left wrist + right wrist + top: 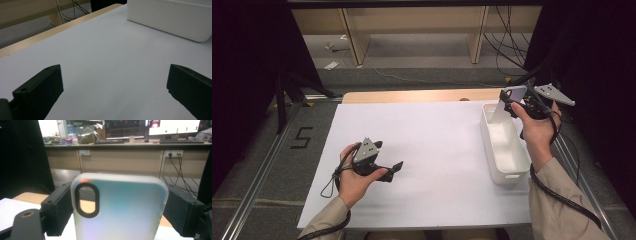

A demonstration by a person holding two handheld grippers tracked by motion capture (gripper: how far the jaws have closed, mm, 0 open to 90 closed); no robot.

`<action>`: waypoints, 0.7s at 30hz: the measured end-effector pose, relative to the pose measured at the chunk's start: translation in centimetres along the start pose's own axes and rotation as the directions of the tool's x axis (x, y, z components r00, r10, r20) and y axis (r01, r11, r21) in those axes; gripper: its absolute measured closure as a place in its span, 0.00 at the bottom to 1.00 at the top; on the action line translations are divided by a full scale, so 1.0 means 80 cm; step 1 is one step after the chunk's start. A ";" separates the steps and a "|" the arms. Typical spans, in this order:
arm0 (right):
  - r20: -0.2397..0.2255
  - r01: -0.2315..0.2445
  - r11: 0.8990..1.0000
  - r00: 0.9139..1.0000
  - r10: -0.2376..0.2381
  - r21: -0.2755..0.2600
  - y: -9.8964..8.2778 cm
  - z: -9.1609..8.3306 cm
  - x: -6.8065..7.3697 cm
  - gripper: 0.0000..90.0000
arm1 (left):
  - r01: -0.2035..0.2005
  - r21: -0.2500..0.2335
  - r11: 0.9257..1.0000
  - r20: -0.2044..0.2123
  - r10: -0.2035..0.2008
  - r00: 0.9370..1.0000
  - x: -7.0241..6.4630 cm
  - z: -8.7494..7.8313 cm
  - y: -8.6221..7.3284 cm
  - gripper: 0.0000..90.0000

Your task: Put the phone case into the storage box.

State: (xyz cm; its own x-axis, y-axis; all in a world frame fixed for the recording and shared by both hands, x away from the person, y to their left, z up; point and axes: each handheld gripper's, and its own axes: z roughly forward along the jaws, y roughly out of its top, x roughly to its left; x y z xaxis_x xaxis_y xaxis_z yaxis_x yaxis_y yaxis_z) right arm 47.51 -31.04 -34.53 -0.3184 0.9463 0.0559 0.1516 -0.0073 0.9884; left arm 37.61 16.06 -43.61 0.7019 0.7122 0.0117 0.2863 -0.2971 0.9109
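Holding phone case (120, 207) upright between right fingers (182, 215), clamped across its width, long axis vertical, directly above far end of white bin (504, 176). Left gripper (392, 172) wide open, empty, low over tabletop (427, 150), well apart from bin.

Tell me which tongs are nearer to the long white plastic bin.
Right. The right tongs, clamped on a translucent frosted phone case, hang over the far end of the white bin. The left tongs rest open over the white tabletop, well off to the bin's left.
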 end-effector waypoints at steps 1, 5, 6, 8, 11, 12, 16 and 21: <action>0.002 0.000 1.000 1.000 0.000 -0.002 0.001 0.000 -0.001 0.20 | 0.004 -0.001 1.000 0.001 -0.004 1.000 0.000 0.000 0.000 0.00; 0.007 -0.001 1.000 1.000 0.001 0.000 0.000 0.003 -0.004 0.20 | 0.002 -0.002 1.000 0.001 -0.002 1.000 0.000 -0.001 0.000 0.00; 0.007 -0.003 1.000 1.000 0.003 0.001 0.000 0.003 -0.004 0.20 | 0.002 -0.003 1.000 0.000 -0.002 1.000 0.000 -0.001 0.001 0.00; 0.009 -0.003 1.000 1.000 0.003 0.004 0.000 0.004 -0.004 0.20 | 0.003 -0.004 1.000 -0.001 -0.003 1.000 0.000 -0.001 0.001 0.00; 0.010 -0.003 1.000 1.000 0.003 0.003 0.000 0.007 -0.005 0.20 | 0.000 -0.005 1.000 0.000 0.000 1.000 0.001 -0.001 0.001 0.00; 0.010 -0.003 1.000 1.000 0.003 0.006 0.000 0.008 -0.005 0.20 | 0.001 -0.005 1.000 -0.001 -0.001 1.000 0.000 -0.001 0.001 0.00; 0.010 -0.005 1.000 1.000 0.005 0.007 0.000 0.013 -0.003 0.20 | 0.005 -0.007 1.000 0.000 -0.005 1.000 0.001 -0.002 0.001 0.00; 0.011 -0.006 1.000 1.000 0.006 0.005 0.001 0.016 -0.003 0.20 | 0.005 -0.009 1.000 -0.002 -0.005 1.000 0.001 -0.003 0.001 0.00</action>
State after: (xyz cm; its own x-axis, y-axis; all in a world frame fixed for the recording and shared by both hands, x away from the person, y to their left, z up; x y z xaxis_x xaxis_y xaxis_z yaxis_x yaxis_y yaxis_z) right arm 48.82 -30.83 -34.63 -0.3071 0.9498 0.0605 0.1586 -0.0116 0.9873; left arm 37.57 16.24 -43.41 0.6990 0.7151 0.0080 0.2840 -0.2878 0.9146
